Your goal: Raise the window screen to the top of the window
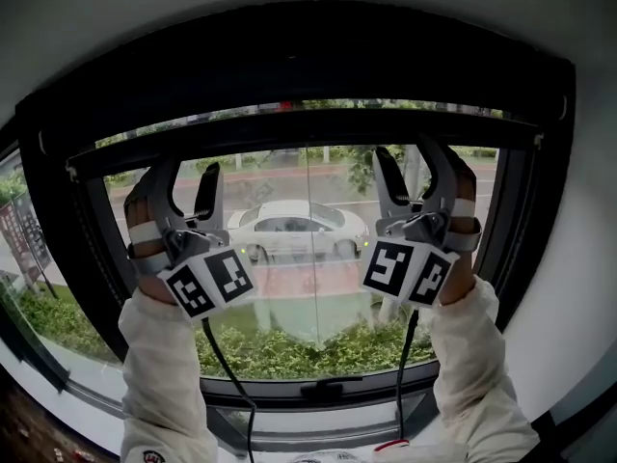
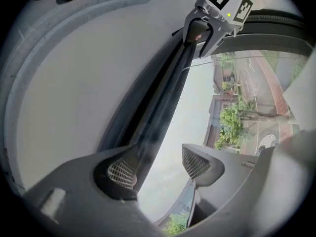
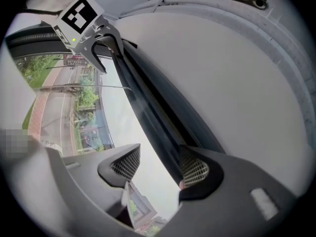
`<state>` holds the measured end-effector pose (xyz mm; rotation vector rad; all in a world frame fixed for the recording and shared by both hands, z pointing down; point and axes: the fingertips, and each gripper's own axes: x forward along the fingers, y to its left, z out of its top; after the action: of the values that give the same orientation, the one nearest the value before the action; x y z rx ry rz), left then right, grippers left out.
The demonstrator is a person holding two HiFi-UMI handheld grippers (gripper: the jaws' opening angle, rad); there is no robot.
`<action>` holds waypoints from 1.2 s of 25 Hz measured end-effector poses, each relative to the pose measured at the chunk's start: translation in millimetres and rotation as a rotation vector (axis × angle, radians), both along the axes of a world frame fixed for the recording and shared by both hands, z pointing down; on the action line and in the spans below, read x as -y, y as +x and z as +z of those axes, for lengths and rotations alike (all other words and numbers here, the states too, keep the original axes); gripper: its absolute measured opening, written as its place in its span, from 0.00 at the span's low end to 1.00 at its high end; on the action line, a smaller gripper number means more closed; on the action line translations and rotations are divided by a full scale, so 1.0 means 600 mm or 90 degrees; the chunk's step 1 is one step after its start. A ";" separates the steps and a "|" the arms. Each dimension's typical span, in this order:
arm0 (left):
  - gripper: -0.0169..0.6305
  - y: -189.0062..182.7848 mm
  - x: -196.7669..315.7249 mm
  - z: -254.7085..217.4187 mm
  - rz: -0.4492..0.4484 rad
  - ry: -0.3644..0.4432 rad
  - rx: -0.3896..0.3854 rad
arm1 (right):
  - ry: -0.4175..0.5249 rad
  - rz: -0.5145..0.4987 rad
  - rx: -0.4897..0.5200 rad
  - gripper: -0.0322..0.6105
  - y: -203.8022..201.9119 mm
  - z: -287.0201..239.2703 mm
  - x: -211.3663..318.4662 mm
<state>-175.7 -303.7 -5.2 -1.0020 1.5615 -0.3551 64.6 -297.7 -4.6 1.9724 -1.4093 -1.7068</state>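
The window screen's dark bottom bar [image 1: 308, 128] runs across the window near its top. Both grippers point up at it. My left gripper [image 1: 183, 167] is under the bar's left part and my right gripper [image 1: 416, 157] under its right part. In the left gripper view the bar [image 2: 163, 98] runs down onto the left pad [image 2: 121, 169]; the other pad stands apart, with sky in the gap. In the right gripper view the bar [image 3: 148, 112] meets the right pad [image 3: 193, 169] the same way. Each gripper's jaws are apart, not clamped on the bar.
The dark window frame [image 1: 58, 239] encloses the pane. Outside are a white car [image 1: 299, 228] and a hedge [image 1: 289, 350]. A handle [image 1: 328, 389] sits on the lower rail. Cables [image 1: 227, 374] hang from the grippers. White wall and ceiling lie above the frame.
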 end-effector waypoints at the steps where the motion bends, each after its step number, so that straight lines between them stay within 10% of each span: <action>1: 0.46 0.000 0.001 -0.005 -0.003 0.003 0.003 | 0.001 -0.002 0.001 0.42 0.000 -0.005 0.000; 18: 0.46 -0.004 0.006 -0.040 -0.027 0.016 0.008 | 0.027 0.017 -0.008 0.42 -0.004 -0.043 0.004; 22: 0.46 0.001 -0.012 -0.031 -0.024 0.013 0.015 | 0.032 -0.059 -0.005 0.42 -0.016 -0.035 -0.020; 30: 0.46 0.067 -0.141 0.140 0.195 -0.085 -0.075 | -0.037 -0.236 0.090 0.31 -0.008 0.124 -0.109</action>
<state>-135.3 -219.3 78.9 -1.3665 1.4728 -0.1902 60.1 -232.5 69.8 1.9260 -1.9535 -1.6635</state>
